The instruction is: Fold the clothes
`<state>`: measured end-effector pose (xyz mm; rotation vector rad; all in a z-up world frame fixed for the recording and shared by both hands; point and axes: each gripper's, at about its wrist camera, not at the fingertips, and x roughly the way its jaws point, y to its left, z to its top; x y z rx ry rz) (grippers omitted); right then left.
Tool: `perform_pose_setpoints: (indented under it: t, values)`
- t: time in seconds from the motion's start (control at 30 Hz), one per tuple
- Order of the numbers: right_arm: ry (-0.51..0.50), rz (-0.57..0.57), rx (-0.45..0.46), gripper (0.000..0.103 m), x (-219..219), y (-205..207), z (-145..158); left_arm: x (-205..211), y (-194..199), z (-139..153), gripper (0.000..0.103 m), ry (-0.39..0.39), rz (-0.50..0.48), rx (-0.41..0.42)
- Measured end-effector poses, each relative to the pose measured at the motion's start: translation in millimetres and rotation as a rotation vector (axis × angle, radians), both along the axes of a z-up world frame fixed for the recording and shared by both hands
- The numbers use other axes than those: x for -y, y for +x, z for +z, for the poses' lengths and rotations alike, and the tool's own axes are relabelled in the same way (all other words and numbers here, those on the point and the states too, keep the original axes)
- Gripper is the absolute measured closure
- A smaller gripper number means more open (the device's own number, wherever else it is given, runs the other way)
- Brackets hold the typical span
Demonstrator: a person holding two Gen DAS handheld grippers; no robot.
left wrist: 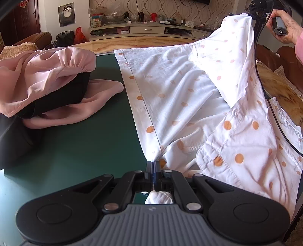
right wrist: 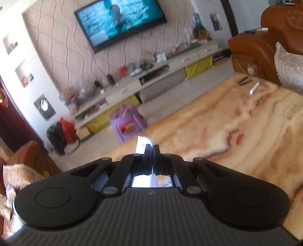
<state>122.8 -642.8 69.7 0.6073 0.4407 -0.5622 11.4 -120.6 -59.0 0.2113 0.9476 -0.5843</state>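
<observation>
1. nearest in the left wrist view, the left gripper has its two fingers pressed together on a corner of the white garment with orange polka dots; a bunched scrap of the same cloth shows behind the fingers, inside the gripper frame
2. from that pinched corner the polka-dot garment fans out up and to the right, its left hem lying on the dark green table top while its right part is lifted off the table
3. the far upper corner of the garment rises to the right gripper, seen dark at the top right of the left wrist view, with the person's right hand around its grey handle and a black cable hanging down across the cloth
4. in the right wrist view the right gripper is clamped shut on a small tab of white fabric that sticks up past its fingertips; this view is tilted and blurred
5. on the left of the table a pink garment is draped over a black garment, well apart from the polka-dot hem
6. beyond the green top lies a marbled orange surface
7. farther off stand a purple plastic stool, a long low tv cabinet crowded with bottles and boxes, and brown sofas at the sides
8. farthest, a wall-mounted television is switched on against patterned wallpaper
</observation>
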Motion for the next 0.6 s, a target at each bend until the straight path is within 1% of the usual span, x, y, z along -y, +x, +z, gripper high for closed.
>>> perform_pose_setpoints:
  t: [0.17,0.23,0.27,0.33,0.43,0.53,0.6]
  values:
    - [0.009,0.021,-0.036,0.100,18.1,13.0,-2.2,-4.7,3.8,-0.2,0.103,-0.023,-0.009,-0.018]
    - [0.039,0.035,-0.040,0.100,16.6,22.8,-5.6,-3.6,2.6,-0.4,0.103,-0.018,-0.011,-0.011]
    - [0.043,0.057,-0.042,0.100,9.2,30.0,-5.6,-2.6,1.5,-0.5,0.103,-0.011,-0.015,-0.004]
    - [0.039,0.112,-0.047,0.100,-12.8,46.9,-3.6,-1.5,0.8,-0.8,0.103,-0.005,-0.016,0.002]
    - [0.027,0.215,-0.053,0.100,-64.6,83.8,2.7,-0.8,0.9,-0.6,0.103,-0.003,-0.013,0.000]
    - [0.033,0.307,-0.065,0.100,-122.6,133.4,8.9,-0.1,-0.4,-0.6,0.103,0.000,-0.009,0.006]
    - [0.065,0.362,-0.072,0.100,-163.4,170.1,9.0,0.3,-1.1,-0.6,0.103,0.002,-0.007,0.009]
